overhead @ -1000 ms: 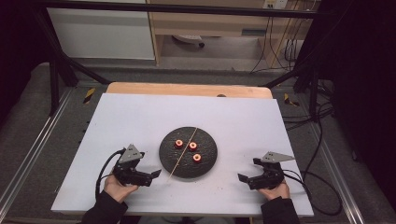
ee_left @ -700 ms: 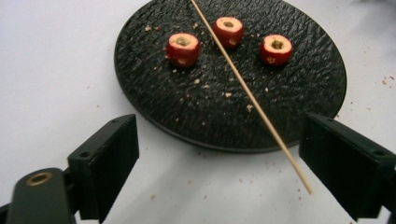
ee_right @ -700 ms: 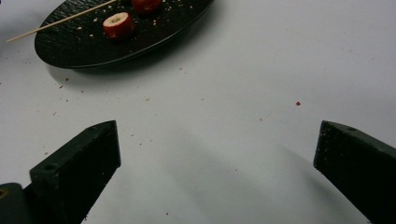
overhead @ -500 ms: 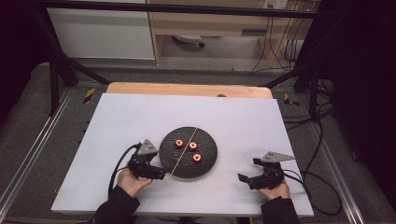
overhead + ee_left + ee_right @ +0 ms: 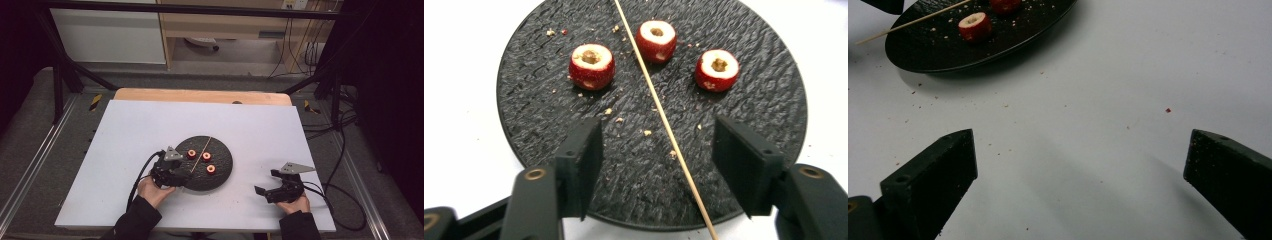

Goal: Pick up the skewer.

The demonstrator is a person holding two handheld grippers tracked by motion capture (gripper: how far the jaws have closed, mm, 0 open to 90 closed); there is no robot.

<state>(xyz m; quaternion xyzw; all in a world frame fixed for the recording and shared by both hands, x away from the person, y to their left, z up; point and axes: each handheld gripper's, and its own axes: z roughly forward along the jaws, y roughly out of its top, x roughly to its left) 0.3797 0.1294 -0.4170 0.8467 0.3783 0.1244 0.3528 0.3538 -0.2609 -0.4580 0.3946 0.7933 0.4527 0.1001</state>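
One thin wooden skewer (image 5: pixel 659 112) is what this is all about, lying flat across the round black slate plate (image 5: pixel 539 130), its near end sticking out just over the rim toward the person. Three cored red fruit pieces sit on the far half of the plate: one (image 5: pixel 591 65) left of the stick, one (image 5: pixel 656 40) just right of it, nearly touching, and one (image 5: pixel 718 69) further right. Crumbs everywhere on the slate.

The left hand-held gripper (image 5: pixel 175 172) is right at the plate's near edge. Its jaws have just been closing, with the skewer between them, but the pads aren't on it yet, there's clear slate on both sides, so it isn't gripping anything. The stick runs closer to the right-hand jaw in the left gripper view. The right hand-held gripper (image 5: pixel 274 184) sits on the white surface (image 5: pixel 140 125) well apart from the plate, jaws wide open, nothing between them.

My guess at what goes wrong: the stick is round and flat on rough slate, so one pad hits first and just rolls it sideways. Or the pads scrape the plate and shove it, bumping the fruit.
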